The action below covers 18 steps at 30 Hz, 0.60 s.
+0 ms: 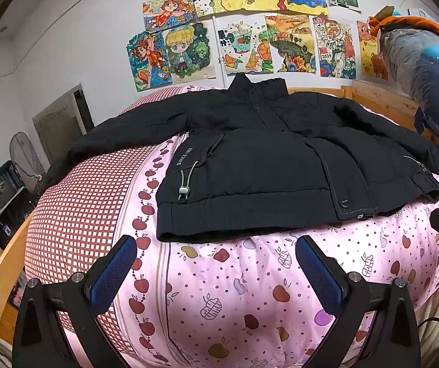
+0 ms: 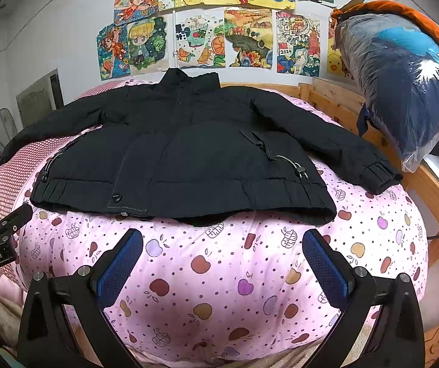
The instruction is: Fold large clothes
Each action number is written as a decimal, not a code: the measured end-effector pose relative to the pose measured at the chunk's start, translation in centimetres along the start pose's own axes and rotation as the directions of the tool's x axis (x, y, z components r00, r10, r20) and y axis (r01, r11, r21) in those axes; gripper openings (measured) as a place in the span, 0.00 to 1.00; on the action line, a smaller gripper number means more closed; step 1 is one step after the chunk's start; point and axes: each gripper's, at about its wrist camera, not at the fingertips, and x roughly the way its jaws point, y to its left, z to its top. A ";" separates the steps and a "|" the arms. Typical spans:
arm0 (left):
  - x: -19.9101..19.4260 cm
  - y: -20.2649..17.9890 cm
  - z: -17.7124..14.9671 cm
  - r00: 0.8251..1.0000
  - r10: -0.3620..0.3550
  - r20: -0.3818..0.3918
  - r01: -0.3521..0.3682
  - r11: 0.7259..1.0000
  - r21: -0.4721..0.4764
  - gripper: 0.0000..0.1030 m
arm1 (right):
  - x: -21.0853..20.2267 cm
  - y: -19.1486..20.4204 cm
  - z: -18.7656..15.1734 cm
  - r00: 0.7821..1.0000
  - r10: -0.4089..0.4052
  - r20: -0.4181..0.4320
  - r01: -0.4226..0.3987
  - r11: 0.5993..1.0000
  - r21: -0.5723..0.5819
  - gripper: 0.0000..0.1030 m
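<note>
Nearest: my left gripper and right gripper, both with jaws spread wide, nothing between the blue pads. Both hang over bare quilt, pink with an apple print, short of the garment.

Next out, at 12 o'clock in each view: black jacket, laid flat, front up, closed, hem toward me. Hem band gathered and thick. Drawcord with toggle at about 11 o'clock in the left view. One sleeve runs out toward 2 o'clock in the right view, ribbed cuff at its end; the other sleeve reaches to 10 o'clock in the left view, over the red-checked cloth.

Handling, my guess: padded, soft, springy; bulky more than heavy; shell may slide on the quilt. Best grips look like the cuffs and the hem corners, where the fabric bunches thick.

Farthest: stand-up collar, then drawings on the wall; a bagged bundle at 2 o'clock.
</note>
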 end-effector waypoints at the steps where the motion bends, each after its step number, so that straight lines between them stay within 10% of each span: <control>1: 0.0 0.0 0.0 1.000 0.000 -0.001 0.000 1.000 0.000 1.00 | 0.1 0.0 -0.1 1.000 0.000 0.000 0.000 1.000 0.001 0.99; 18: 0.1 0.0 -0.1 1.000 0.002 -0.004 -0.002 1.000 0.001 1.00 | 0.2 -0.2 0.0 1.000 -0.002 0.002 0.002 1.000 -0.005 0.99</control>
